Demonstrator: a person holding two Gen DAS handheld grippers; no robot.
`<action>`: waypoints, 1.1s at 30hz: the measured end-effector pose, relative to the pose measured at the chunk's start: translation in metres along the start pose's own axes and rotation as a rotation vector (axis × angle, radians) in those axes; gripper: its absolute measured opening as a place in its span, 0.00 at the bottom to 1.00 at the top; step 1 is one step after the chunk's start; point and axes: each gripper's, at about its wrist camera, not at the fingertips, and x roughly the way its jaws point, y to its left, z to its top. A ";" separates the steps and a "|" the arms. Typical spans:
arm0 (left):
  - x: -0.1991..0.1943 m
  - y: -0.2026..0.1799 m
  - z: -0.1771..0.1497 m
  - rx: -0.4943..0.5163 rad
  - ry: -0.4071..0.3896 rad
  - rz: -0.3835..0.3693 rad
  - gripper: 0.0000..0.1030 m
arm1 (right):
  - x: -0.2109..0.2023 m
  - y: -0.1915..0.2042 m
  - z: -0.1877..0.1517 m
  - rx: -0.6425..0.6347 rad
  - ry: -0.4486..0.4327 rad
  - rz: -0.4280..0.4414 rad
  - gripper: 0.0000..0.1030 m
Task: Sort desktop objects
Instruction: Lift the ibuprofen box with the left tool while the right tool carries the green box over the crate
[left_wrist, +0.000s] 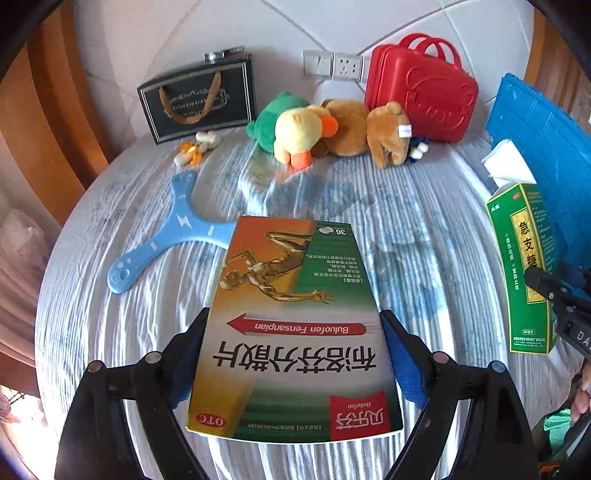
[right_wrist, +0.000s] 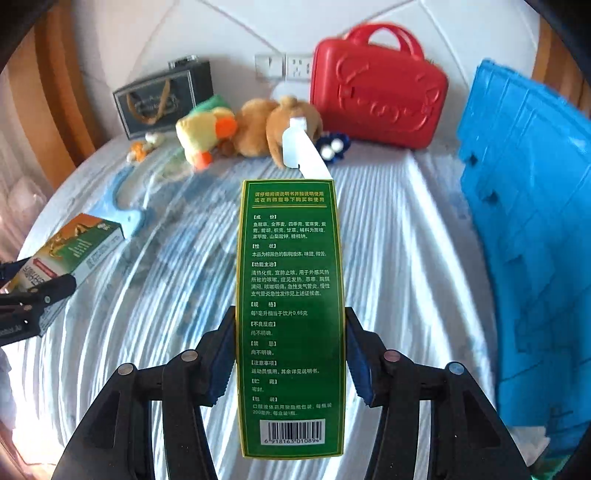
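Observation:
My left gripper (left_wrist: 294, 325) is shut on an orange and green medicine box (left_wrist: 291, 325) with a gold runner on it, held above the striped tablecloth (left_wrist: 406, 236). It also shows in the right wrist view (right_wrist: 74, 254) at the left. My right gripper (right_wrist: 290, 321) is shut on a tall green medicine box (right_wrist: 291, 314) whose white top flap is open. That box also shows in the left wrist view (left_wrist: 524, 266) at the right edge, close to the blue crate (left_wrist: 546, 155).
At the back stand a red case (left_wrist: 424, 88), a dark gift bag (left_wrist: 199, 99) and a heap of plush toys (left_wrist: 332, 129). A blue boomerang (left_wrist: 170, 229) lies at the left, small orange and white toys (left_wrist: 195, 147) behind it. The blue crate (right_wrist: 528, 229) fills the right.

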 end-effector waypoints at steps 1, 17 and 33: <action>-0.011 -0.003 0.003 0.003 -0.033 -0.005 0.84 | -0.018 0.001 0.003 0.002 -0.055 -0.012 0.51; -0.152 -0.146 0.047 0.130 -0.476 -0.119 0.84 | -0.224 -0.082 0.006 0.105 -0.626 -0.200 0.51; -0.211 -0.464 0.089 0.186 -0.621 -0.287 0.84 | -0.293 -0.368 -0.030 0.157 -0.748 -0.353 0.51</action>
